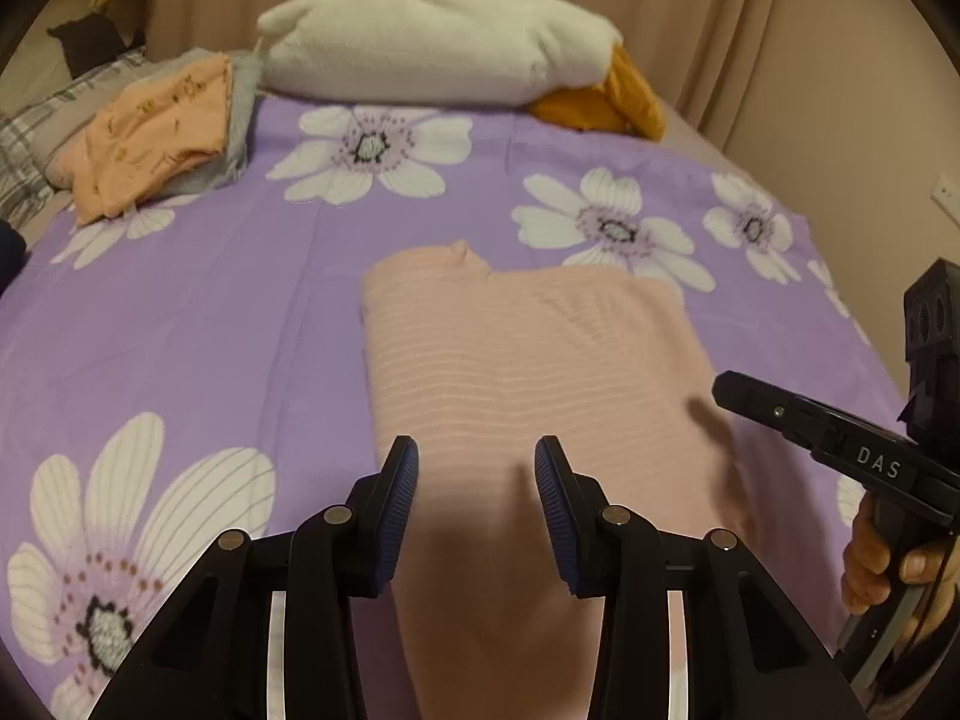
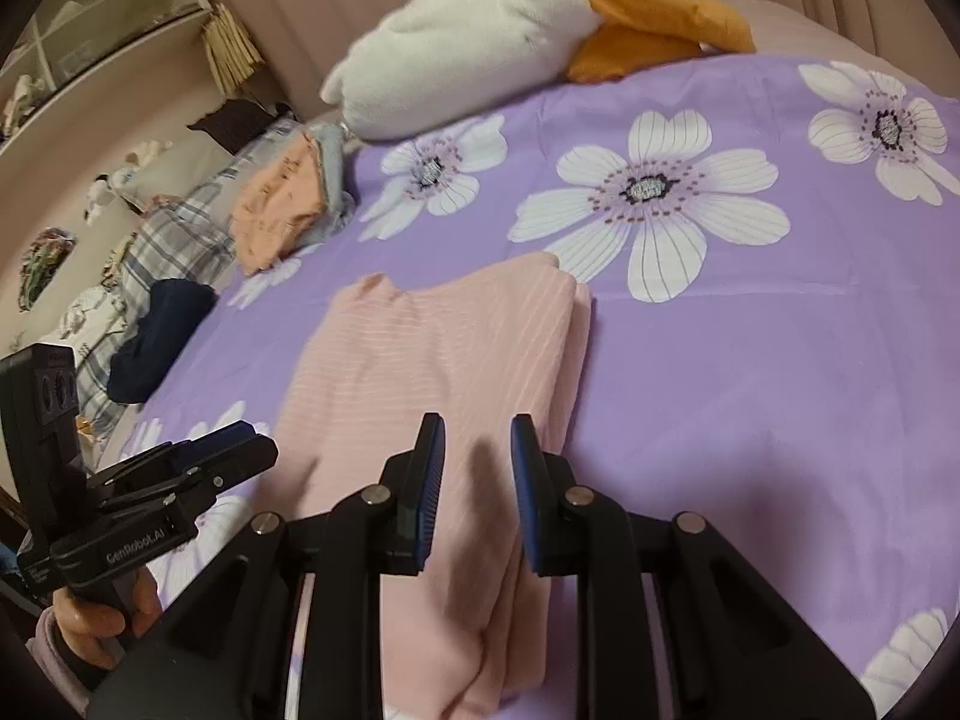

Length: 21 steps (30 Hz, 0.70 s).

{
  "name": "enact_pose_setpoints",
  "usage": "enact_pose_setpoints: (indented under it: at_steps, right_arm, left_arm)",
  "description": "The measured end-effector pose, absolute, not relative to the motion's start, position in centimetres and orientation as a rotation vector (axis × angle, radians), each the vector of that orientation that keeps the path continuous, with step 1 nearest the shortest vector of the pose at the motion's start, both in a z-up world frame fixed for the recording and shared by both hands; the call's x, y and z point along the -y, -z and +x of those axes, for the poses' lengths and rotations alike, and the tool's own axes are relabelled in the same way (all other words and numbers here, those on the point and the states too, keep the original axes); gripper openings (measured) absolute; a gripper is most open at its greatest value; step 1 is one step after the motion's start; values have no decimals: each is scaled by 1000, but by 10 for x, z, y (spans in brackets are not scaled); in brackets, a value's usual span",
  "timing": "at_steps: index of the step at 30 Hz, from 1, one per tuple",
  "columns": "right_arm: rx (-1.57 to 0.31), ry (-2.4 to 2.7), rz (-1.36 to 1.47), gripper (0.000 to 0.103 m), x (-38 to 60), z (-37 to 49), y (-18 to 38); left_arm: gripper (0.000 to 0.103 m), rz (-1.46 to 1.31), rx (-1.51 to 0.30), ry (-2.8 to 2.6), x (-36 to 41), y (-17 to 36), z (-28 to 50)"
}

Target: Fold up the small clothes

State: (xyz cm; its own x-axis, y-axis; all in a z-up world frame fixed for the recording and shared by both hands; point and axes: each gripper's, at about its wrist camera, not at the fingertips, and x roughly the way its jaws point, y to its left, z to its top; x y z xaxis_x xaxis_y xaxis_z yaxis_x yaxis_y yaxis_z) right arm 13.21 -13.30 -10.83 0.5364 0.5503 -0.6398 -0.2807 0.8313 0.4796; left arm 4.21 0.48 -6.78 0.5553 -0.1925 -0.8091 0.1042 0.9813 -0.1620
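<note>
A pale pink ribbed garment (image 1: pixel 528 348) (image 2: pixel 444 348) lies folded into a long rectangle on the purple flowered bedsheet (image 1: pixel 210 300) (image 2: pixel 750 390). My left gripper (image 1: pixel 476 450) hovers over its near end, open, with only the cloth below showing between the pads. My right gripper (image 2: pixel 478 426) hangs above the garment's right folded edge with a narrower gap and nothing pinched between the pads. The left wrist view shows the right gripper (image 1: pixel 738 393) from the side at the garment's right edge. The left gripper (image 2: pixel 252 444) appears at the lower left of the right wrist view.
A white plush goose (image 1: pixel 432 42) (image 2: pixel 480 42) with orange feet lies at the far end of the bed. A folded orange garment (image 1: pixel 156 126) (image 2: pixel 276 204) rests on grey cloth at the far left. A dark blue item (image 2: pixel 162 336) lies beside a plaid pillow (image 2: pixel 174 240).
</note>
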Motion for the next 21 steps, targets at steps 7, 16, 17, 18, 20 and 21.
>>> enact_pose_setpoints:
  at_steps: [7, 16, 17, 18, 20, 21]
  right_arm:
    - [-933, -482, 349, 24, 139, 148, 122]
    - [-889, -491, 332, 25, 120, 187, 106]
    - [-911, -477, 319, 24, 117, 191, 109]
    - [-952, -456, 295, 25, 113, 198, 116]
    - [-1000, -448, 284, 25, 111, 205, 126]
    - [-1006, -451, 300, 25, 112, 205, 129]
  left_arm:
    - [41, -53, -1015, 188, -1, 84, 48]
    - [41, -59, -1022, 197, -4, 83, 51]
    - [41, -62, -1023, 198, -4, 83, 51]
    - [41, -64, -1025, 200, -4, 84, 52]
    - [41, -69, -1028, 202, -5, 84, 53]
    - [41, -70, -1029, 203, -5, 84, 53]
